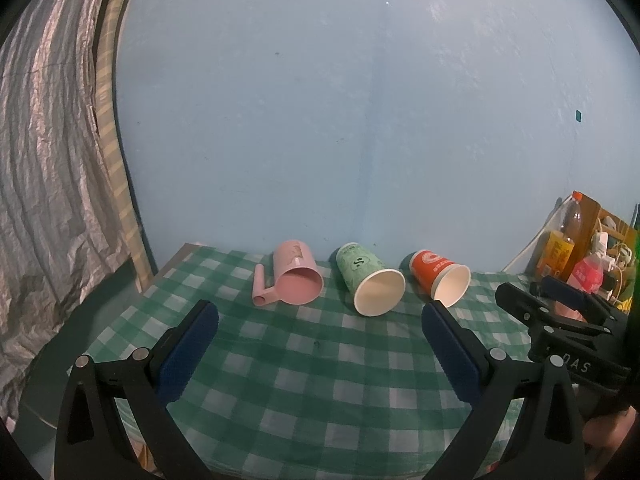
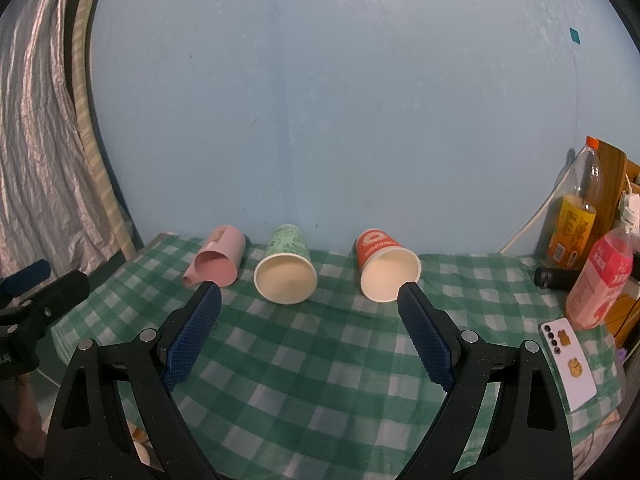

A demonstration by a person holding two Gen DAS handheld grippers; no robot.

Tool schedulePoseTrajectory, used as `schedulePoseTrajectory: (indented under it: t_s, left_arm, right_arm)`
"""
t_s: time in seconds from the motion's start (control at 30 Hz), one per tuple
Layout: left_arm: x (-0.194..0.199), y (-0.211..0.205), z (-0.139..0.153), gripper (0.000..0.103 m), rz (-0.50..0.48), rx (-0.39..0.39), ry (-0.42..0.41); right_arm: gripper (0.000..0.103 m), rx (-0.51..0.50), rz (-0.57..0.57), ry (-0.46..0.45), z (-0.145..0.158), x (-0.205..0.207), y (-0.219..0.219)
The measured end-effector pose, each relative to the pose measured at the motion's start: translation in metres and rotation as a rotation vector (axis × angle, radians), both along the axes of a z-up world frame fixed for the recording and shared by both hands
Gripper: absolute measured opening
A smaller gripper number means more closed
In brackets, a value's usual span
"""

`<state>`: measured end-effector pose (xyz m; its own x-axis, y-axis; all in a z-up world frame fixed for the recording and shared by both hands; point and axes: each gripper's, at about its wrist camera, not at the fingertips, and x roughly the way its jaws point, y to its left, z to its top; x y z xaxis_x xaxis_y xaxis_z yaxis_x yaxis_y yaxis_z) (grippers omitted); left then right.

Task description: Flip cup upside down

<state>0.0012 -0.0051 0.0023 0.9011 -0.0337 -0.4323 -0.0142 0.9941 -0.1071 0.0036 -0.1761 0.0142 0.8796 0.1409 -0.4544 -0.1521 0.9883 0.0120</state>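
Three cups lie on their sides in a row near the wall, mouths toward me: a pink plastic mug (image 1: 294, 274) (image 2: 219, 258) with a handle on the left, a green paper cup (image 1: 370, 282) (image 2: 287, 264) in the middle, an orange paper cup (image 1: 440, 276) (image 2: 386, 264) on the right. My left gripper (image 1: 320, 314) is open and empty, well short of the cups. My right gripper (image 2: 308, 292) is open and empty, in front of the green and orange cups; it also shows in the left wrist view (image 1: 560, 300).
A green-checked tablecloth (image 2: 320, 360) covers the table against a blue wall. At the right stand a yellow drink bottle (image 2: 576, 220), a pink bottle (image 2: 600, 280), a black object (image 2: 556, 278) and a white phone (image 2: 570, 360). A silver curtain (image 1: 44, 160) hangs at the left.
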Motion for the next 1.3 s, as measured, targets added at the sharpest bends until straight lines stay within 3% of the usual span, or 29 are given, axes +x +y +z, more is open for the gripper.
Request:
schedulePoseTrajectory:
  t_s: [1.3]
  left_arm:
    - [0.0004, 0.0037, -0.0025, 0.103, 0.0, -0.017, 0.01]
  right_arm:
    - [0.089, 0.01, 0.004, 0.018, -0.0022, 0.003, 0.0033]
